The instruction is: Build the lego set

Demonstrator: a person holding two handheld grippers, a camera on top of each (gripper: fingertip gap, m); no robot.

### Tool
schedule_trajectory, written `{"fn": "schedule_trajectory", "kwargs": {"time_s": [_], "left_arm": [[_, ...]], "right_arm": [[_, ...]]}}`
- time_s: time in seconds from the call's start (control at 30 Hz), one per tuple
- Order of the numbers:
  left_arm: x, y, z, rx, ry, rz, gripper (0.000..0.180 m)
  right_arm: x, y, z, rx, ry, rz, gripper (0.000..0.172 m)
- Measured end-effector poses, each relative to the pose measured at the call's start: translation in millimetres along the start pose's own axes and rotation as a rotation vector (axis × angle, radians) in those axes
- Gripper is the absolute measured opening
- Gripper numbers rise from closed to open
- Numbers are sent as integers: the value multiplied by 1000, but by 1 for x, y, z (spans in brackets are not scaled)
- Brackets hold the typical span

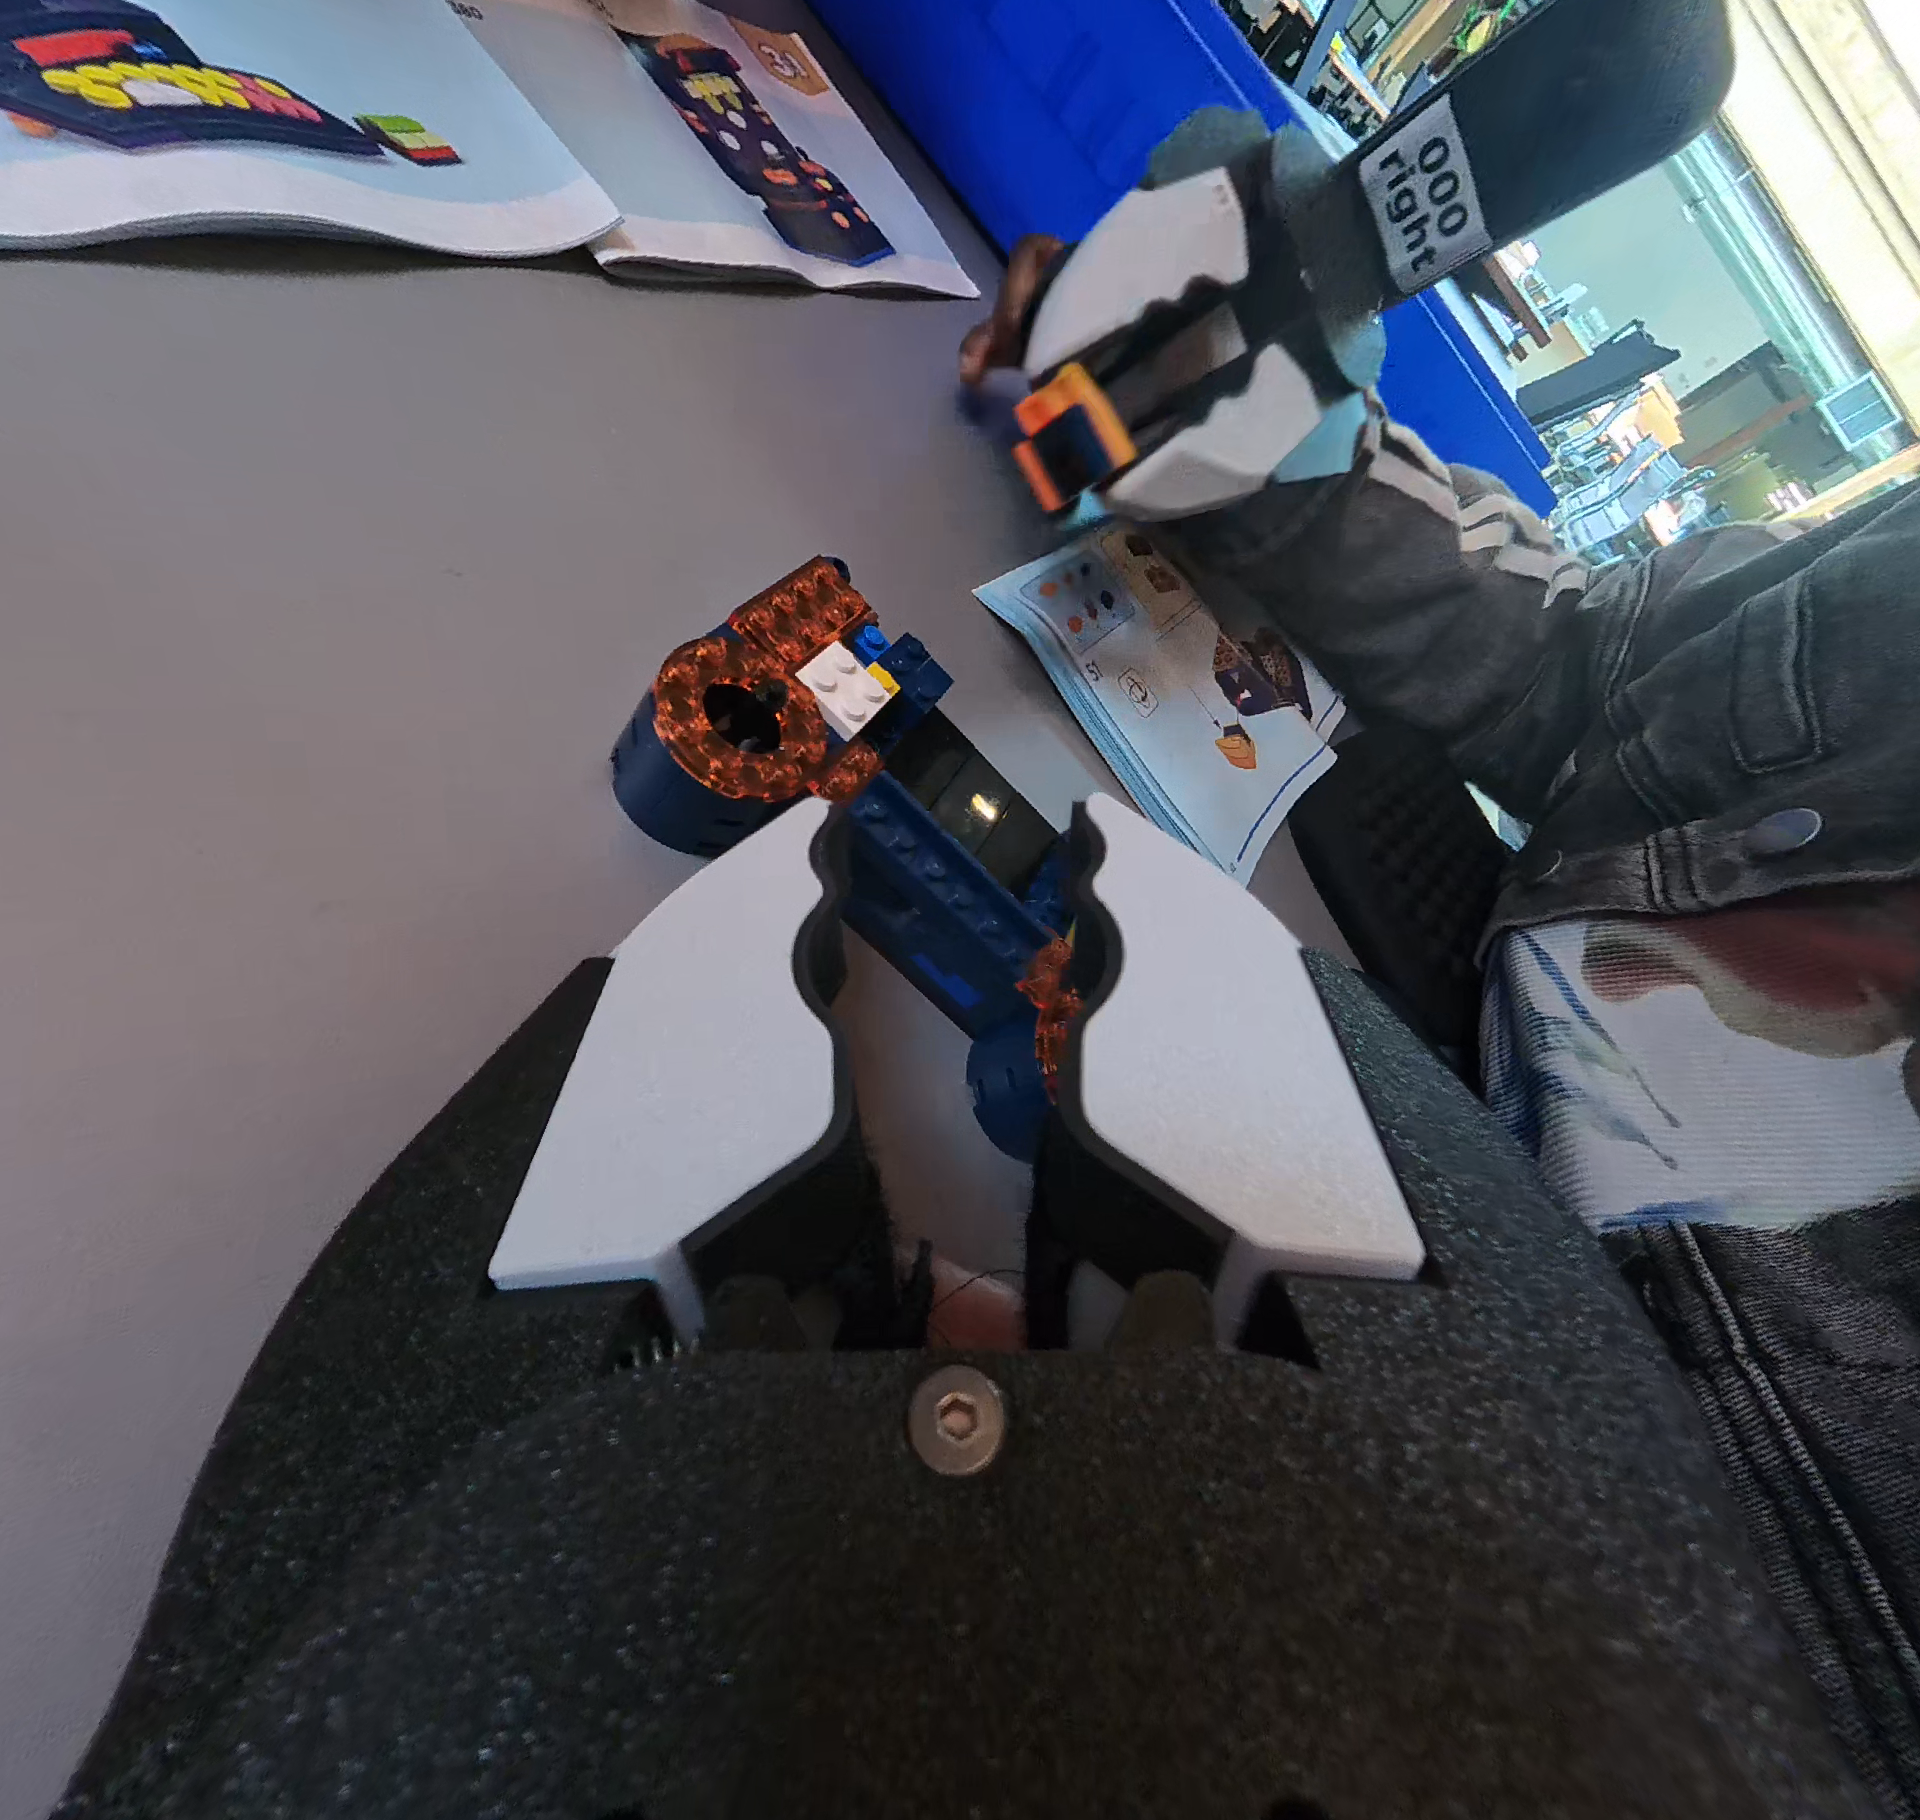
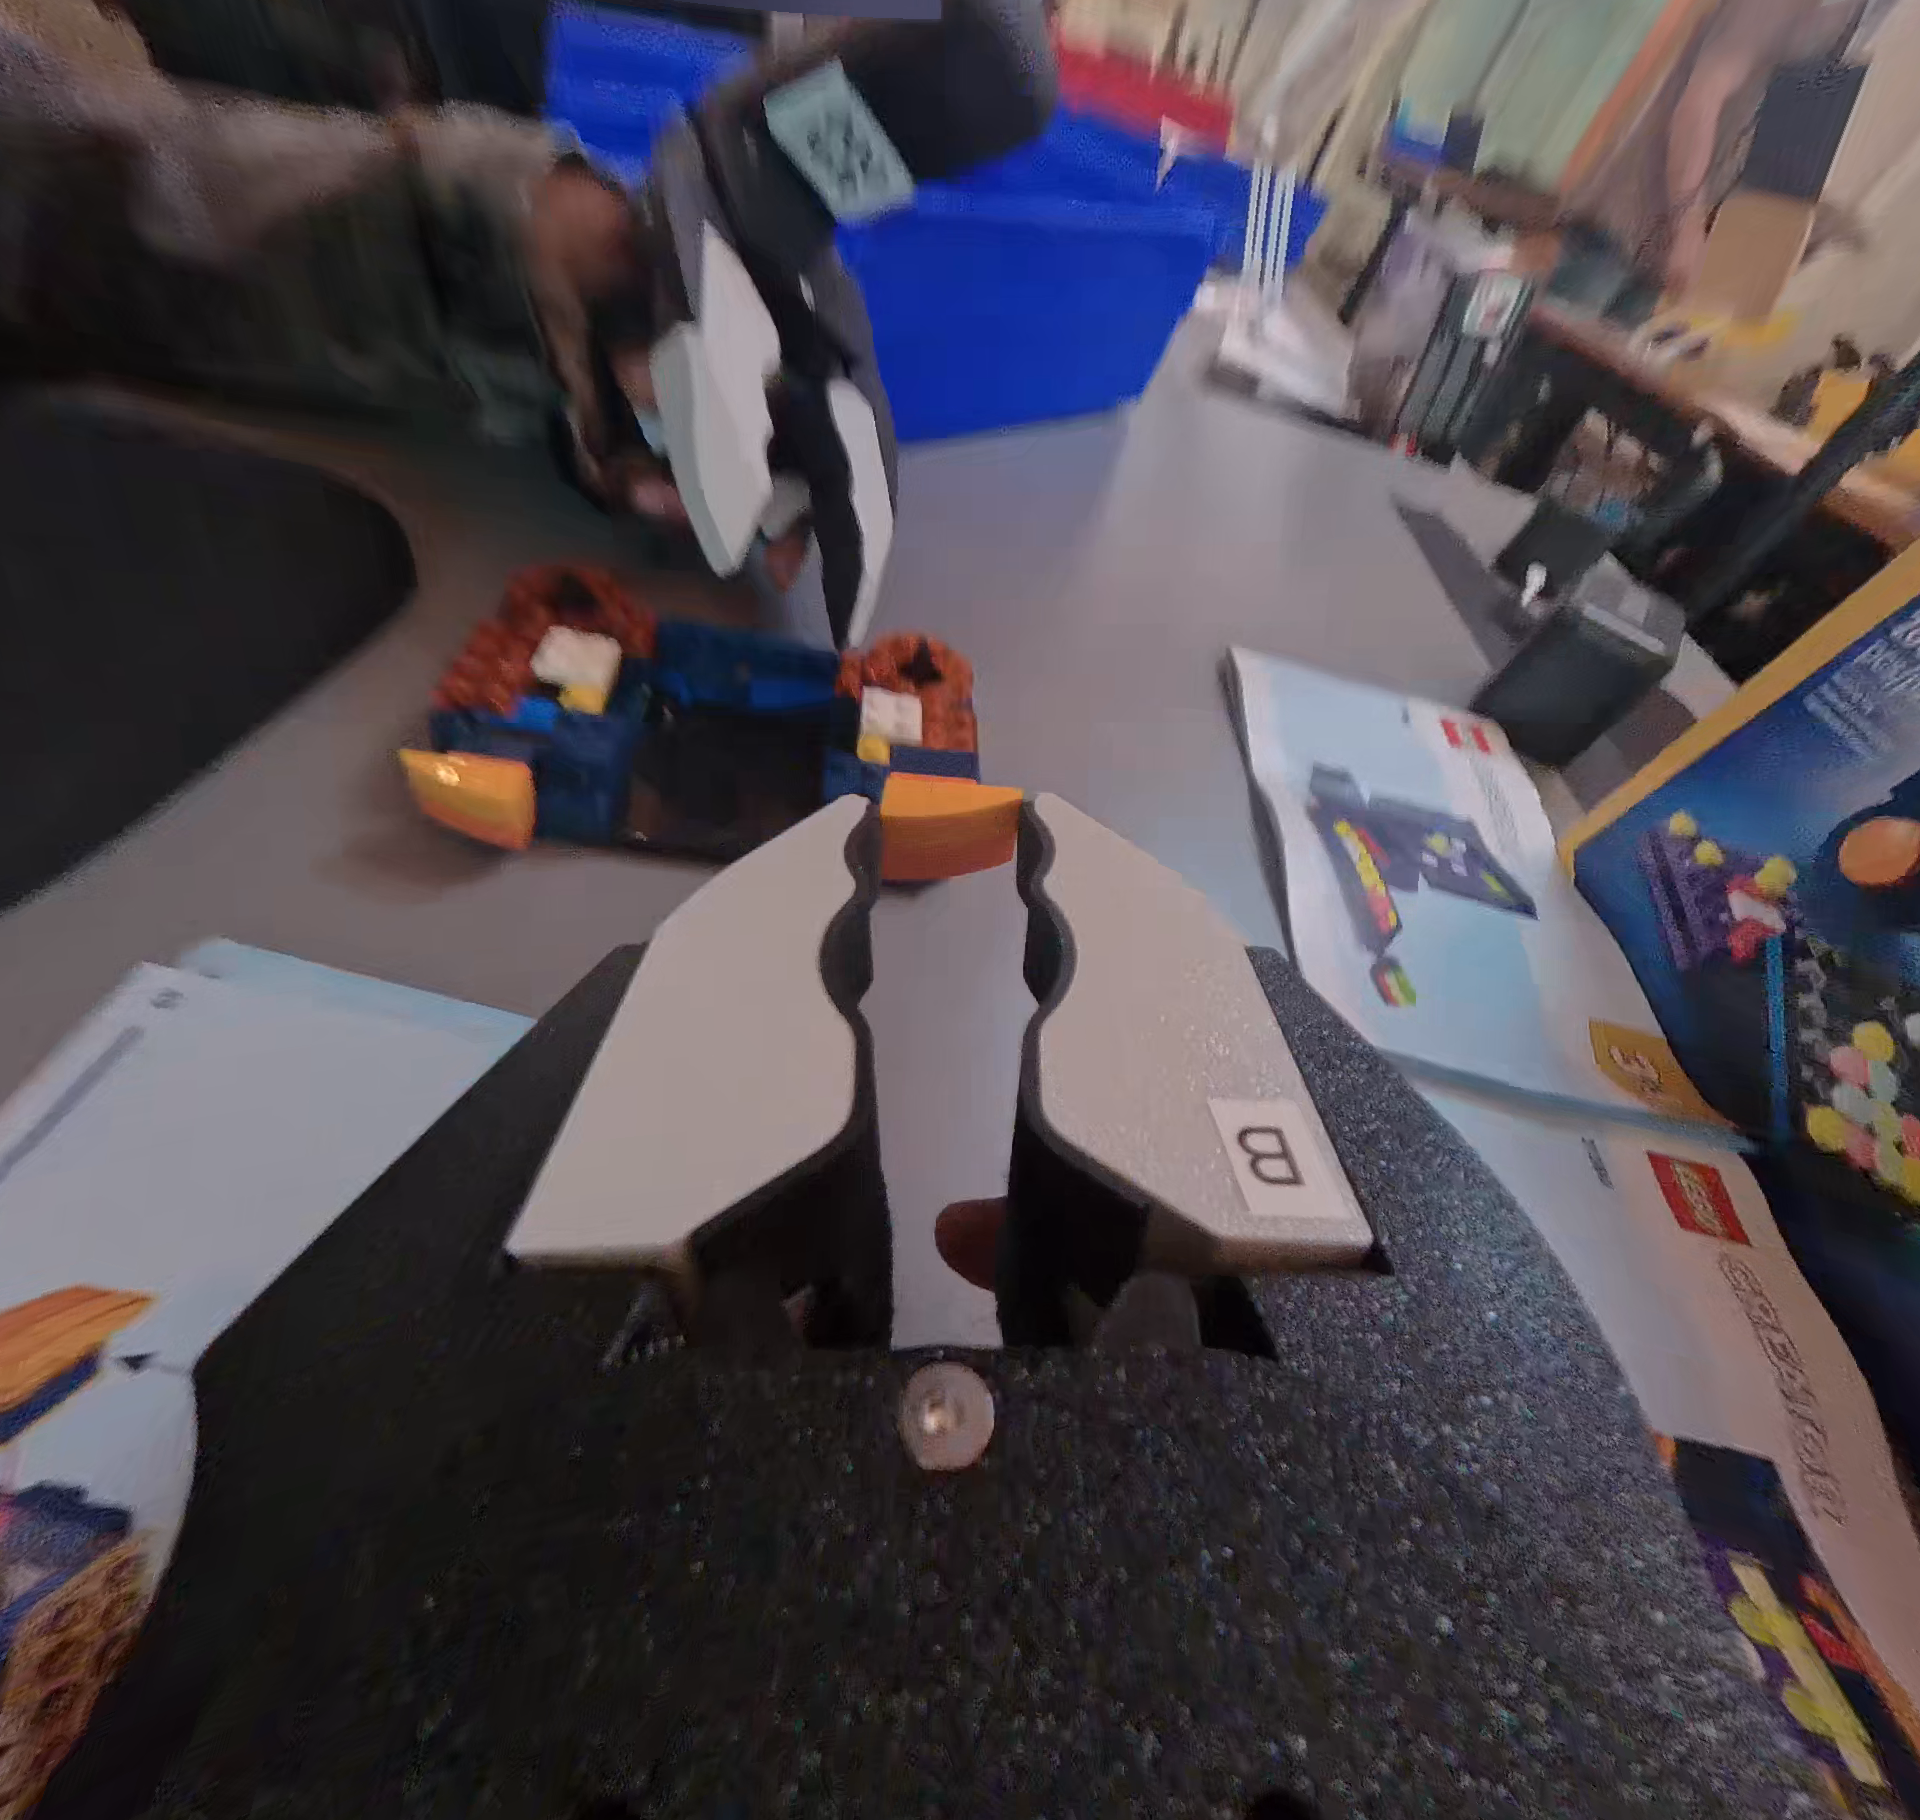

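The left gripper's fingers (image 1: 727, 939) are clamped on the dark blue beam of a brick model (image 1: 935, 887) resting on the grey counter (image 1: 312, 627). To the right, the right gripper (image 2: 948, 835) is closed on a small orange curved brick (image 2: 951, 825). The model is judged light, rigid, yet apt to snap apart; its solid blue middle is best gripped.

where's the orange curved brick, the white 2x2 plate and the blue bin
orange curved brick (image 2: 948, 828): right wrist view, its front face between the right gripper's fingers
white 2x2 plate (image 1: 847, 687): left wrist view, its studded top on the brick model
blue bin (image 1: 1039, 35): left wrist view, its side wall
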State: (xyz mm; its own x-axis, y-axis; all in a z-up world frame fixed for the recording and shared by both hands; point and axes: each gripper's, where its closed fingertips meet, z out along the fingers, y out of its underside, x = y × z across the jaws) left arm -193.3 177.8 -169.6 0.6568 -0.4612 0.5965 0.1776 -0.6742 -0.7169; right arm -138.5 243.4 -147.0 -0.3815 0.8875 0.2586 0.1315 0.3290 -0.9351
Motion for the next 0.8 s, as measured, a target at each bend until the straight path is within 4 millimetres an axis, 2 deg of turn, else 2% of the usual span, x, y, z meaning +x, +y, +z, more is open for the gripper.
{"fn": "schedule_trajectory", "kwargs": {"time_s": [0.07, 0.17, 0.33, 0.8], "left_arm": [[-1, 2, 2, -16, -12, 8, 44], [-2, 3, 4, -16, -22, 6, 45], [-1, 6, 7, -31, -5, -14, 47], [-3, 8, 8, -38, 0, -44, 45]], "right_arm": [[3, 12, 11, -100, 28, -22, 24], [-2, 11, 22, -116, -17, -6, 24], [-6, 24, 33, -219, -100, 38, 24], [-7, 32, 36, -278, -134, 75, 24]]}}
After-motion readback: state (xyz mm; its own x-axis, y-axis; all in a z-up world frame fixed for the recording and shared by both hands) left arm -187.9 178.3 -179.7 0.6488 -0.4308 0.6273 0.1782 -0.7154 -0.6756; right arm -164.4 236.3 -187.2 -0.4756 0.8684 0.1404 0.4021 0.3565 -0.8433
